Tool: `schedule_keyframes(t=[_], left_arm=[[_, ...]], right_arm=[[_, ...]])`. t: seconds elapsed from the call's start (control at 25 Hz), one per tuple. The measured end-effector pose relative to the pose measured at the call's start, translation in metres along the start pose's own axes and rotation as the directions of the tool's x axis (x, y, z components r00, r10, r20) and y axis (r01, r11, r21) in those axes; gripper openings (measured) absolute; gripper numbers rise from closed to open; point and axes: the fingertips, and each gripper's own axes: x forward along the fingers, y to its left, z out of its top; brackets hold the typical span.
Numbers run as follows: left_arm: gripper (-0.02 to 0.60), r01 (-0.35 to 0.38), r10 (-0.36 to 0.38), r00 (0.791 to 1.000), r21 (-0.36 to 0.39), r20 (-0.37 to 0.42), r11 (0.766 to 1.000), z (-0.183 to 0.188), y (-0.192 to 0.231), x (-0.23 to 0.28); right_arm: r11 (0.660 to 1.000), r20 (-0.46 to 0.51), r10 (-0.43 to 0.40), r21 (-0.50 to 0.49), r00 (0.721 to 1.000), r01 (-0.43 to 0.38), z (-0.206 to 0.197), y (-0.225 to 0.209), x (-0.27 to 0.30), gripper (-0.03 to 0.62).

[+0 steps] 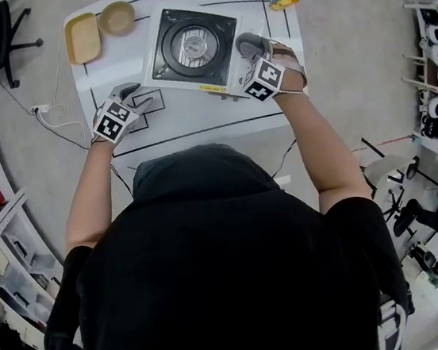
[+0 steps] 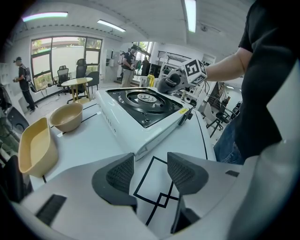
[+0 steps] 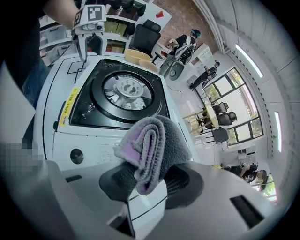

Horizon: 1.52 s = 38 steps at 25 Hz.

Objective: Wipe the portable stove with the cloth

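The folded grey cloth (image 3: 152, 150) is clenched between the jaws of the right gripper (image 3: 150, 182), at the portable stove's (image 1: 194, 47) front right edge; the left gripper (image 2: 150, 176) is held over the worktop (image 1: 196, 121), jaws released.

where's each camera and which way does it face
Head view: on the person's head, steeply down onto table, portable stove, both forearms, left gripper, right gripper.
Left gripper view: on that gripper, along its open empty jaws toward the stove's corner, bowl and tray.
Right gripper view: on that gripper, past the cloth clamped in its jaws toward the burner.
Shared: both gripper views show the stove and the opposite gripper.
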Motion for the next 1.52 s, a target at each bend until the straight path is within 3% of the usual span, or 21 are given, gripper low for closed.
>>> schedule_keyframes(t=[0.68,1.0,1.24,1.52], left_arm=[[0.245,-0.014,0.014,1.0,-0.009,-0.02,1.0,0.001,-0.01,-0.003],[0.255,-0.015,0.014,0.999,-0.012,-0.039,1.0,-0.003,-0.018,-0.006],[0.256,-0.003,0.001,0.999,-0.037,-0.051,0.999,-0.008,-0.027,-0.009],[0.261,-0.008,0.008,0.999,-0.02,-0.036,1.0,-0.009,-0.031,-0.011]], right_arm=[[0.991,0.098,0.132,0.017,0.986,-0.135,0.004,0.095,-0.056,0.156],[0.963,0.162,0.205,0.141,0.965,-0.228,0.003,0.117,-0.07,0.156],[0.912,0.238,0.244,0.273,0.94,-0.306,0.011,0.098,-0.076,0.156],[0.934,0.319,0.275,0.135,0.907,-0.33,0.066,0.095,-0.082,0.158]])
